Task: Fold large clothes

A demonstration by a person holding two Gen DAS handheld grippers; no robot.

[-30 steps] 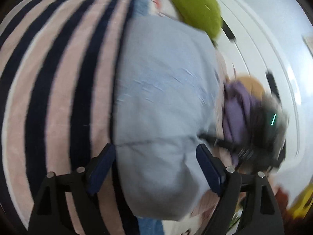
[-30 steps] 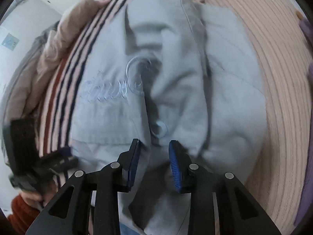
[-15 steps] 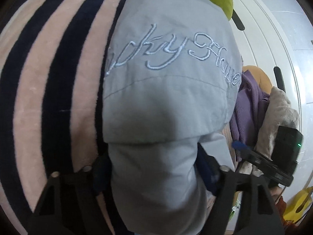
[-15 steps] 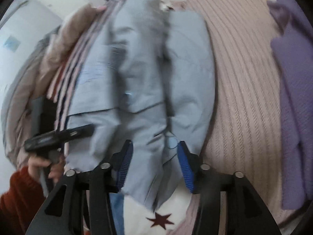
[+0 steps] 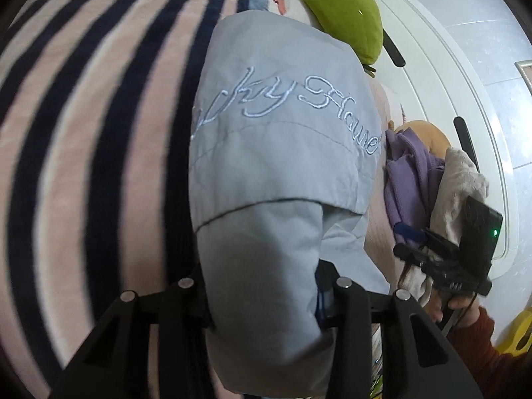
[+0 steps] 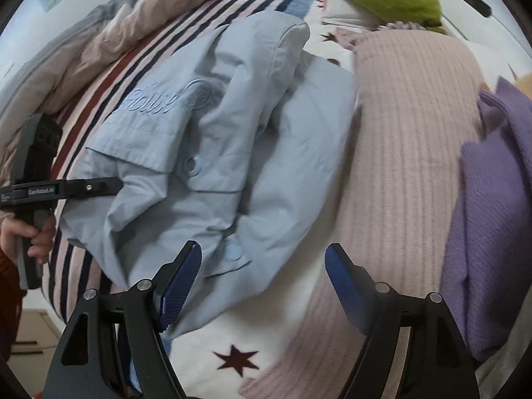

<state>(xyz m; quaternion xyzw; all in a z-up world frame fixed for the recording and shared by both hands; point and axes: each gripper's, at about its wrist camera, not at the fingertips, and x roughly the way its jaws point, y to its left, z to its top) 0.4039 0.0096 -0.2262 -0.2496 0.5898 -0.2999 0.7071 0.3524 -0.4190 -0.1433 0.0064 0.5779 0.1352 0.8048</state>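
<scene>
**Left clamped on jacket, right wide open**

Left gripper (image 5: 262, 286) was closed on a padded fold of the blue jacket (image 5: 282, 153); its pads were hidden by fabric. Right gripper (image 6: 262, 282) was spread wide, gripping nothing, with the jacket's lower edge between its fingers. Jacket lay bunched on the striped blanket (image 6: 99, 99), pink knit (image 6: 409, 153) at its 3 o'clock, purple knit (image 6: 492, 232) further right.

Setting: home bedroom. Work surface is a bed with a white star-print sheet (image 6: 232, 349) and a pink-and-navy striped blanket (image 5: 99, 133). Loose clothes lie piled on it: pink ribbed knit (image 6: 399, 166), purple sweater (image 6: 492, 216), beige garment (image 6: 126, 33). White wardrobe doors (image 5: 449, 83) with dark handles stand alongside.
</scene>
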